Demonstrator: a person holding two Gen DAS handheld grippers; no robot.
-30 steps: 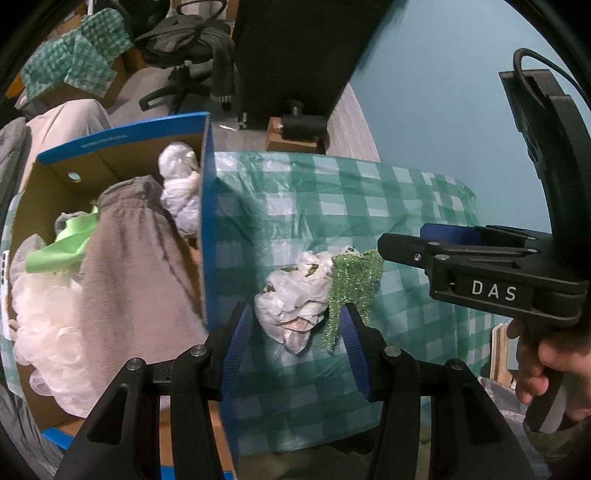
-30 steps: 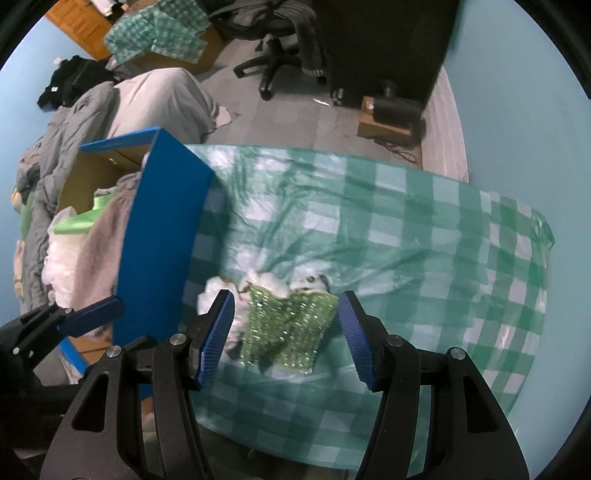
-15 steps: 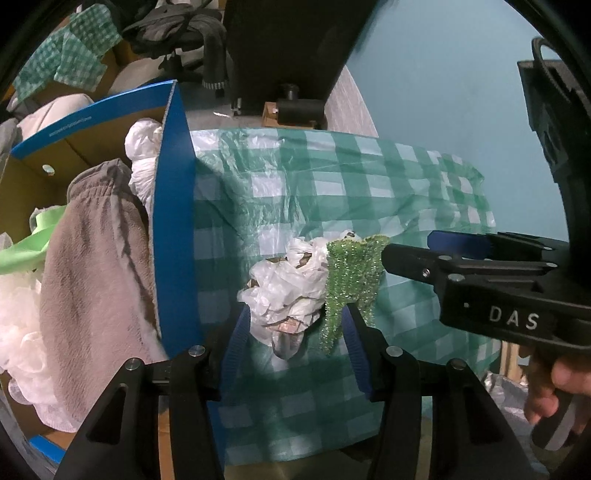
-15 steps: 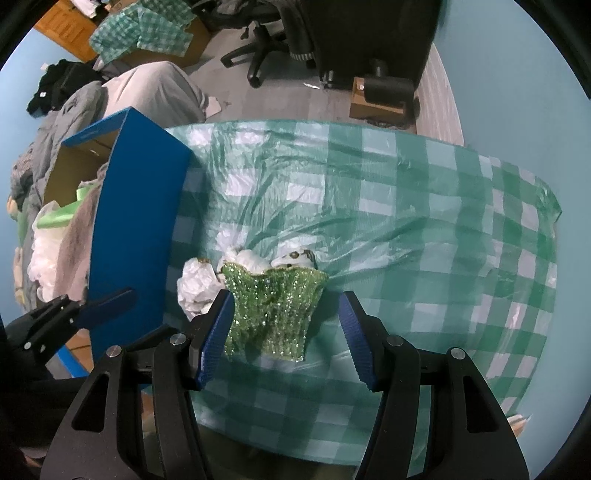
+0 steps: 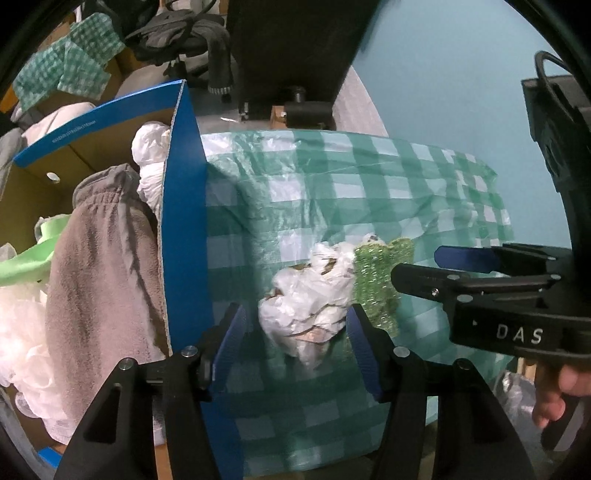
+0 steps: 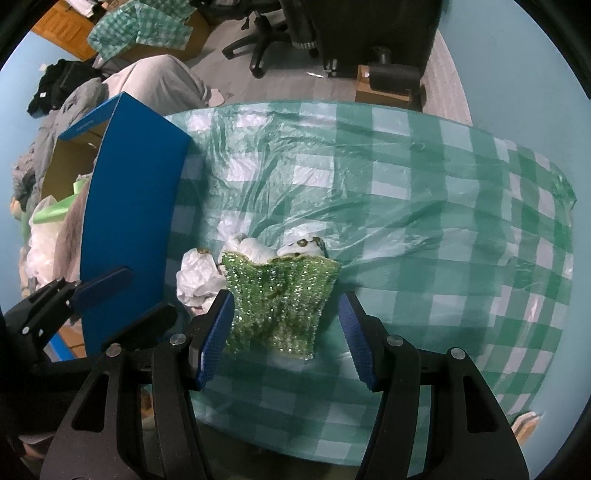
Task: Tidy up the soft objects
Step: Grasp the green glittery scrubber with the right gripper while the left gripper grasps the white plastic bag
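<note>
A crumpled white plastic bag [image 5: 310, 299] and a green sequined cloth [image 6: 280, 295] lie side by side on the green checked tablecloth [image 6: 424, 184]. My left gripper [image 5: 295, 343] is open, its blue pads on either side of the white bag. My right gripper [image 6: 284, 339] is open, its pads flanking the near end of the green cloth [image 5: 376, 280]. The white bag [image 6: 199, 275] lies just left of the cloth. The right gripper [image 5: 469, 266] shows from the side in the left wrist view.
A blue cardboard box [image 5: 184, 229] stands at the table's left, holding a grey-brown towel [image 5: 99, 266], white bags [image 5: 151, 155] and a light green item [image 5: 26, 262]. The box also shows in the right wrist view [image 6: 129, 206]. An office chair [image 6: 273, 33] and clutter lie beyond.
Both grippers have moved closer to the two items; the left now frames the white bag, the right frames the green cloth. Both stay open. The items have not moved.
</note>
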